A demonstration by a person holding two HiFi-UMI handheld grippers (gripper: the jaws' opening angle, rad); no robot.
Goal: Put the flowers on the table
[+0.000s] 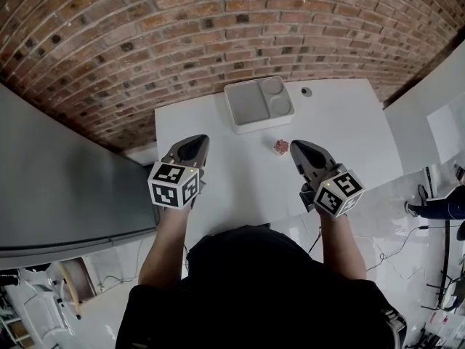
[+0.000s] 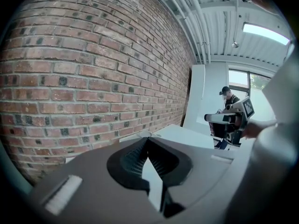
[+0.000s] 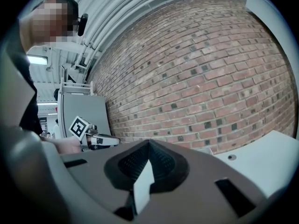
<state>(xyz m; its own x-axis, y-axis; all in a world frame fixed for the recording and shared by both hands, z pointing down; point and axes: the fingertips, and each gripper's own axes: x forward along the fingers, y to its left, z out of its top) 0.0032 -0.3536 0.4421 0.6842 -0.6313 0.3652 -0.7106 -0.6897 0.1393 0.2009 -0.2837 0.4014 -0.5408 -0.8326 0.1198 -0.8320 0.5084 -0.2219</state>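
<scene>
- A small pink-red flower lies on the white bench, in open space near the middle, towards the right side.
- The right gripper hovers just beside the flower – its tip is to the flower's right and not touching it. In the right gripper view its fingers are pressed together at the tip with nothing between them.
- The left gripper is held over the bench's left part, well apart from the flower. Its fingers also meet at the tip and grip nothing.
- A white tray sits on the bench beyond the flower, near the far edge – one large compartment on the left and two round ones on the right.
- A small dark round mark is on the bench to the right of the tray.
- A brick wall rises behind the bench, and a grey panel stands to its left.
</scene>
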